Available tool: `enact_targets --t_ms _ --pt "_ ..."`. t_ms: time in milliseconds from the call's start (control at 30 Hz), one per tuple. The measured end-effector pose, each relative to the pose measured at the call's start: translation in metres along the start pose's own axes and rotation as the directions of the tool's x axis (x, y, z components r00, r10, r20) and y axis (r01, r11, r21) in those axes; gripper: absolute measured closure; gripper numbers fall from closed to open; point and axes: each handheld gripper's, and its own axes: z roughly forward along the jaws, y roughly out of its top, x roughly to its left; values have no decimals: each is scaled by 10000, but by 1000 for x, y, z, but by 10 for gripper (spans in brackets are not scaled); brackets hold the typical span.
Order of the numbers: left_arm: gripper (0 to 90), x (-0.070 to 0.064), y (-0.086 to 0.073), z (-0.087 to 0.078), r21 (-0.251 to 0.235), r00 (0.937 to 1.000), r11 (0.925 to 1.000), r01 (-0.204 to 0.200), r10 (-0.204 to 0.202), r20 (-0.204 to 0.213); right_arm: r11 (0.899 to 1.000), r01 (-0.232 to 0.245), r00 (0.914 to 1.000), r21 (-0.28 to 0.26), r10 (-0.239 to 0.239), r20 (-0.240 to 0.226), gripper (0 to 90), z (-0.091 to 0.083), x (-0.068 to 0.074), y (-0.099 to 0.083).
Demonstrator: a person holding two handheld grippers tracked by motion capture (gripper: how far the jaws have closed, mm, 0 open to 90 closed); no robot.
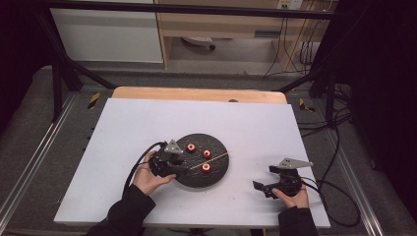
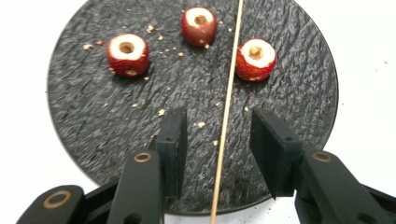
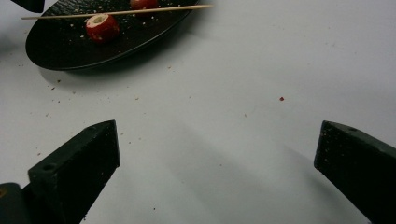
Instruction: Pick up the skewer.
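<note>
My left claw (image 2: 219,140) is spread astride the skewer (image 2: 228,107) on the plate (image 2: 93,126); next, I judge, pinch it.

Your left tool (image 1: 178,166) sits low with its jaws partly apart, gripped by your left hand (image 1: 147,177). Your right tool (image 1: 263,187) is spread wide, wrist angled inward.

Black, rough-textured round plate (image 2: 93,116) flecked with pale crumbs. Three red fruit pieces (image 2: 128,54) with cream cut tops and tan hollow centres. Pale tan wooden skewer (image 2: 227,112). White table sheet (image 1: 128,132) speckled with tiny brown and red specks near the plate; light wood at the far edge. Black jaws on left gripper (image 2: 219,140) and right gripper (image 3: 217,163).
</note>
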Motion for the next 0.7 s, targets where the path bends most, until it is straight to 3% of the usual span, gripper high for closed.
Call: enact_targets --t_ms 133,233,300,700 --pt "592 -1 2 9 643 9996 9976 -237 229 134 10000 -17 10000 9 17 -14 7 0 0 0" --pt "628 0 2 12 831 9993 9962 -275 254 256 10000 -12 10000 11 12 -25 7 0 0 0" --pt "699 1 2 13 1035 9987 9938 -419 385 343 10000 12 10000 10 -12 -16 7 0 0 0" --pt "814 -4 8 19 1603 9957 9829 -909 872 305 10000 23 10000 69 -23 -54 6 1 0 0"
